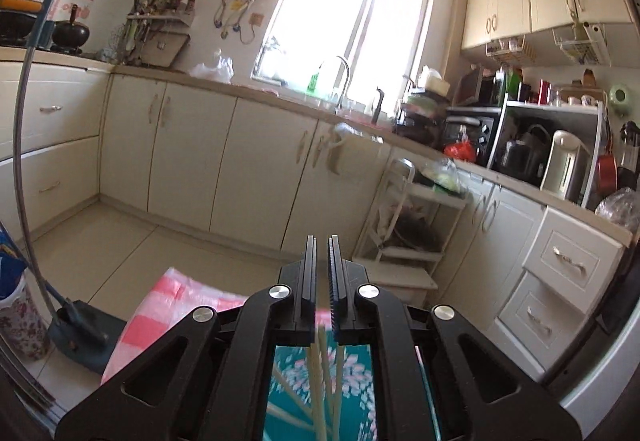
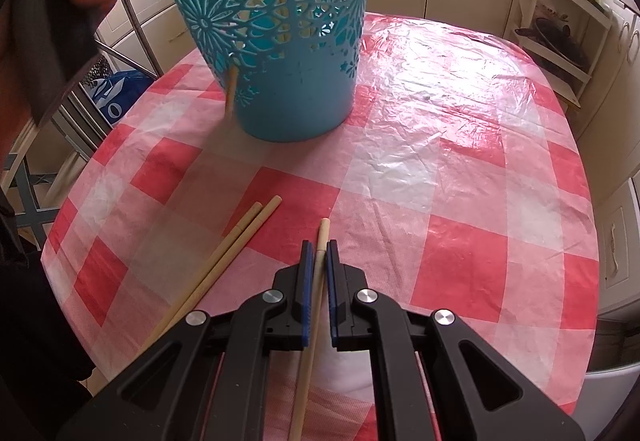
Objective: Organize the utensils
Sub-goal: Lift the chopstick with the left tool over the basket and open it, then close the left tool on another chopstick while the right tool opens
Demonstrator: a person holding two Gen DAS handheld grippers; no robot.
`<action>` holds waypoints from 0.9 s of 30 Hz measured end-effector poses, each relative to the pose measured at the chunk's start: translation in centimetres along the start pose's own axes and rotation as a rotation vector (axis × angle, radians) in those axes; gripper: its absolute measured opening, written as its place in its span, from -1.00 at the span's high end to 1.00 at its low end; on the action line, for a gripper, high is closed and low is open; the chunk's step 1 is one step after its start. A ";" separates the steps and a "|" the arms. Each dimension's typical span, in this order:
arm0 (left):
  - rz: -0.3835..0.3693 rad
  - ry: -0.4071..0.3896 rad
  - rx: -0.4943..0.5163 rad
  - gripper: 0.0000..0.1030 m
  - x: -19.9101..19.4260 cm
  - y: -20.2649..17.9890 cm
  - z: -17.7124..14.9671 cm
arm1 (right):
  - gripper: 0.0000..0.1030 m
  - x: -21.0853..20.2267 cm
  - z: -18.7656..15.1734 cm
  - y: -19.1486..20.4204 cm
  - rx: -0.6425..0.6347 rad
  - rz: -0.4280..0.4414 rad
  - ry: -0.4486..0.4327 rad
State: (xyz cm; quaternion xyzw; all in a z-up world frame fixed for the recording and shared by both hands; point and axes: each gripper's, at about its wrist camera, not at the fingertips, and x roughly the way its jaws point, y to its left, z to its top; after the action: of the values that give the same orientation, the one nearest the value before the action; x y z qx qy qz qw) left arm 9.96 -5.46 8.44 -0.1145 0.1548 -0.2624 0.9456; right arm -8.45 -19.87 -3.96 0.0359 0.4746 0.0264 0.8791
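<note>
Covering round table (image 2: 460,161), pink-checked plastic cloth (image 2: 400,201); kitchen cabinets (image 1: 192,145) beyond.

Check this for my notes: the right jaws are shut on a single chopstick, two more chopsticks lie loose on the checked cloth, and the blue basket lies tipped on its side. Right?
Not quite. The blue basket stands upright on the checked cloth, not on its side; the right wrist view shows it. The rest holds: the right gripper has its jaws shut on a single chopstick, and two more chopsticks lie loose on the cloth.

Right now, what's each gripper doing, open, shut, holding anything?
Left gripper: shut, nothing visibly held.
Right gripper: shut on a chopstick.
</note>
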 end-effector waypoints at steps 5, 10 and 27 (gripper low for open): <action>0.025 0.068 -0.030 0.44 -2.9 1.7 -2.4 | 0.86 -0.1 0.1 -0.6 0.014 0.028 0.014; 0.061 0.105 -0.082 0.27 -6.3 3.9 -4.7 | 0.86 -0.3 -0.1 -1.2 0.019 0.043 0.026; -0.009 0.771 0.068 0.20 -3.3 0.4 -16.4 | 0.84 -0.5 -0.6 -0.3 -0.038 0.011 0.041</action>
State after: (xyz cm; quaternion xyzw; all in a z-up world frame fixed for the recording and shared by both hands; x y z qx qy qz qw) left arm 1.68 -5.60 -6.13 0.0234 0.4893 -0.2955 0.8202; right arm -9.18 -20.14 -3.91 0.0214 0.4915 0.0411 0.8697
